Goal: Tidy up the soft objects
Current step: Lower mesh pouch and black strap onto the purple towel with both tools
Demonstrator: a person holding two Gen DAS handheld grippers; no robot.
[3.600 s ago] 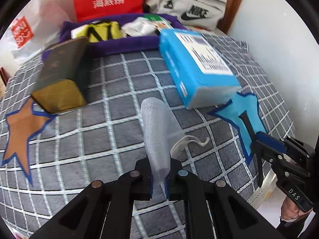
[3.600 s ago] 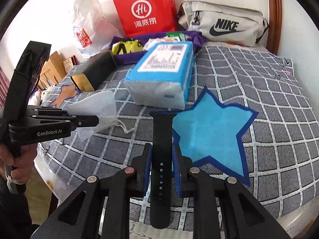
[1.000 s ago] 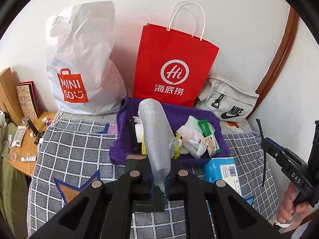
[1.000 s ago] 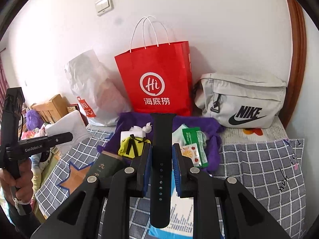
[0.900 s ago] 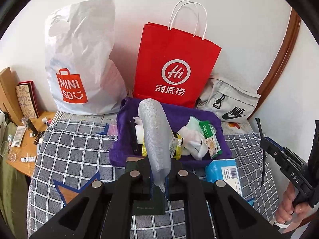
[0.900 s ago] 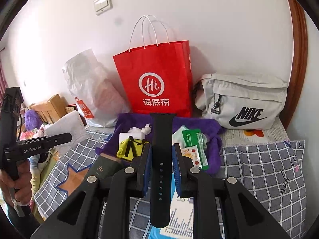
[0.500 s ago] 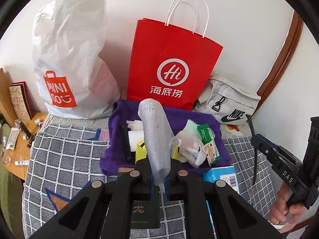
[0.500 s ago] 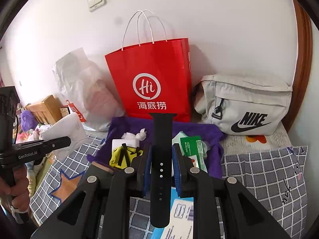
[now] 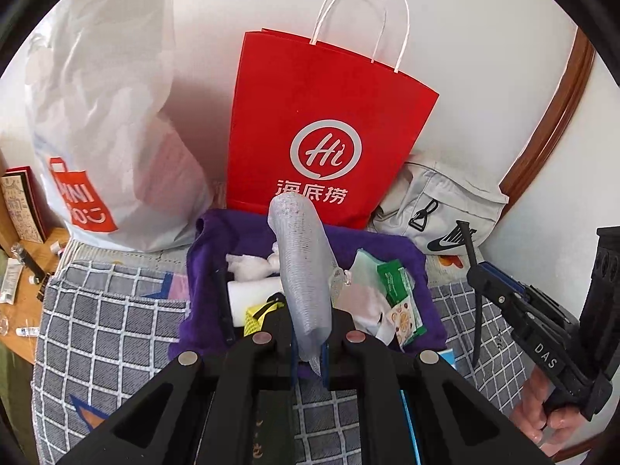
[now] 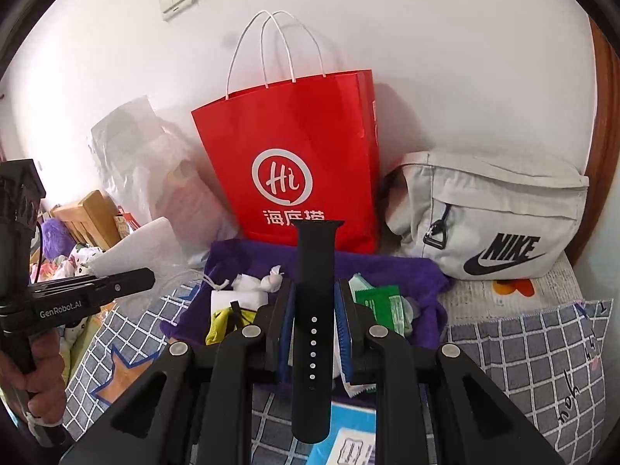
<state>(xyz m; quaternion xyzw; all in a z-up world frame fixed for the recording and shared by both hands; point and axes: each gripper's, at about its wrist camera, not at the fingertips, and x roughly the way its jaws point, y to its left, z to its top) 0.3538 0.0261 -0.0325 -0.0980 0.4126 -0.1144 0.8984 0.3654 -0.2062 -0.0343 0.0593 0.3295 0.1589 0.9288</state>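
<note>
My left gripper [image 9: 310, 333] is shut on a white mesh pouch [image 9: 302, 263] that stands up between its fingers, over the near edge of a purple cloth [image 9: 217, 240]. On the cloth lie a white wad, a yellow item and green packets. My right gripper [image 10: 314, 310] is shut on a black watch strap [image 10: 316, 271], held upright over the same purple cloth [image 10: 240, 252]. The right wrist view shows the left gripper [image 10: 149, 277] at the left with the pouch [image 10: 135, 248]. In the left wrist view the right gripper [image 9: 480, 271] is at the right.
A red paper bag [image 9: 329, 135] stands against the wall behind the cloth, with a white plastic bag [image 9: 108, 116] to its left and a grey Nike bag [image 10: 488, 213] to its right. A blue tissue pack [image 10: 348, 438] lies on the checked bedcover [image 9: 108, 329].
Both grippers have moved forward toward the purple cloth and the bags, which now look larger and closer. Each still holds its item.
</note>
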